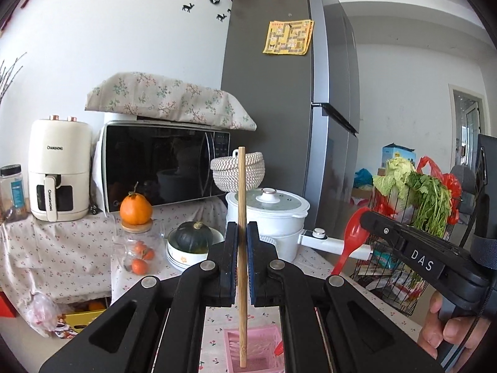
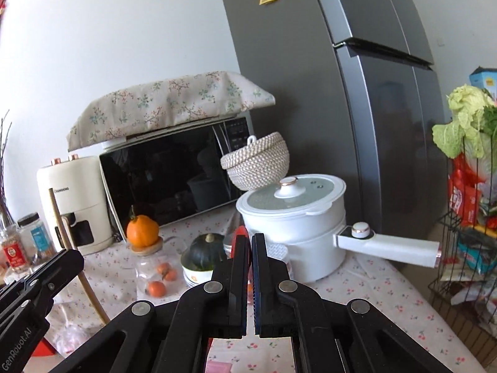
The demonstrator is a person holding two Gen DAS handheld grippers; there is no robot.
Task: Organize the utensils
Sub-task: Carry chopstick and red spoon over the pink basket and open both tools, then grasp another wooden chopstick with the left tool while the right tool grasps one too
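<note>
Fridge (image 1: pixel 279 124) fills background, microwave (image 1: pixel 161 168) and white pot (image 1: pixel 267 214) on floral table (image 1: pixel 62 242) ahead of me. My left gripper (image 1: pixel 241 236) pinches wooden chopstick (image 1: pixel 241 192) upright, lower tip over pink basket (image 1: pixel 264 351). My right gripper (image 2: pixel 250 245) clamps red spoon (image 1: pixel 352 233), jaws pressed together.

White walls (image 1: pixel 124 46) in soft daylight, a tall grey fridge (image 1: pixel 273 108) beside the desk (image 2: pixel 357 289) with its floral cloth, and a doorway (image 1: pixel 469 118) far right.

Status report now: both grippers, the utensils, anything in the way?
Left gripper shut on chopstick. Right gripper shut on red spoon. Pink basket below, unobstructed.
</note>
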